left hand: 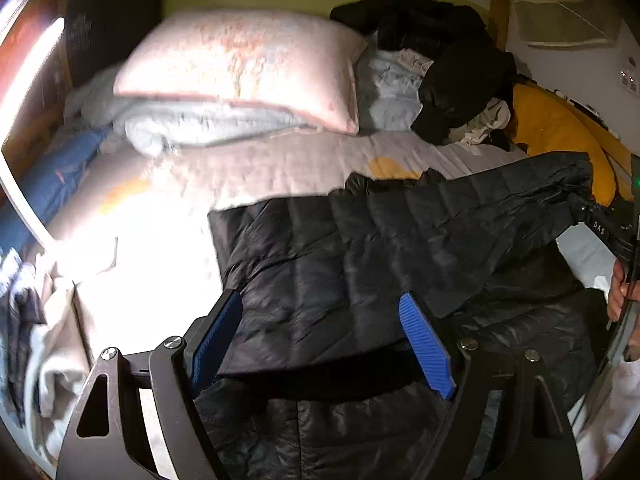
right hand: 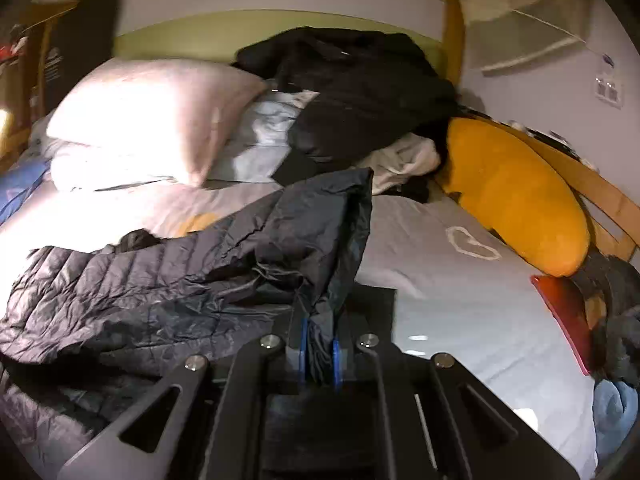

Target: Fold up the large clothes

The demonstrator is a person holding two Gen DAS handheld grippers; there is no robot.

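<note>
A black quilted puffer jacket [left hand: 360, 248] lies spread on the bed, its lower part running under my left gripper. My left gripper [left hand: 320, 344] hovers over it, open, with its blue pads [left hand: 426, 346] wide apart and nothing pinched between them. My right gripper [right hand: 319, 354] is shut on a fold of the jacket's [right hand: 200, 272] edge and holds that part raised above the sheet. In the left wrist view the right gripper [left hand: 580, 204] shows at the far right, clamping the lifted sleeve end, with a hand [left hand: 618, 292] behind it.
A pink pillow [left hand: 240, 68] on a folded pale blanket lies at the head of the bed. A heap of dark and white clothes [right hand: 360, 96] is piled at the back. An orange cushion [right hand: 516, 192] leans on the wooden rail, a red thing [right hand: 564, 312] below it. The grey sheet [right hand: 460, 300] shows.
</note>
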